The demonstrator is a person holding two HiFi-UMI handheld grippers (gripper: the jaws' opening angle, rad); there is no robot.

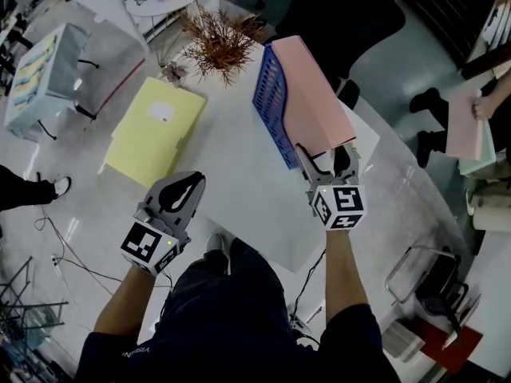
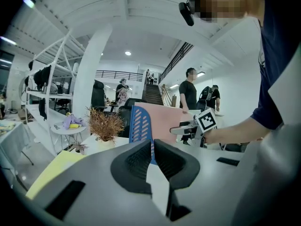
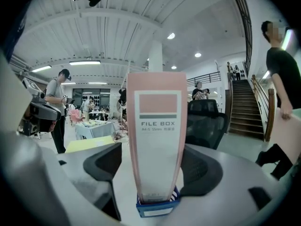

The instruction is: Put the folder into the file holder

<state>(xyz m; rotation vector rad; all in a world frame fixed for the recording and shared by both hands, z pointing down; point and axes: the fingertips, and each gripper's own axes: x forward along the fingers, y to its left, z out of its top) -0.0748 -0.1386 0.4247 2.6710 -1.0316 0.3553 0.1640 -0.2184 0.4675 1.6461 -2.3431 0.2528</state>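
Note:
A pink file box folder [image 1: 315, 98] stands upright in the blue mesh file holder [image 1: 270, 102] on the white table [image 1: 239, 190]. My right gripper [image 1: 326, 158] is open at the folder's near end, a jaw on either side of its labelled spine [image 3: 157, 140]; the left pad stands clearly off it. The holder's blue base [image 3: 157, 207] shows under the spine. My left gripper [image 1: 185, 188] hovers over the table's near left edge, shut and empty [image 2: 153, 149]. From the left gripper view the folder [image 2: 164, 121] and holder [image 2: 139, 126] appear ahead.
A yellow folder [image 1: 156, 130] lies flat at the table's left. A dried brown plant [image 1: 219, 46] stands behind the holder. A black chair [image 1: 351, 22] is beyond the table. A person [image 1: 479, 102] at the right holds pink folders. A wheeled cart [image 1: 44, 78] is far left.

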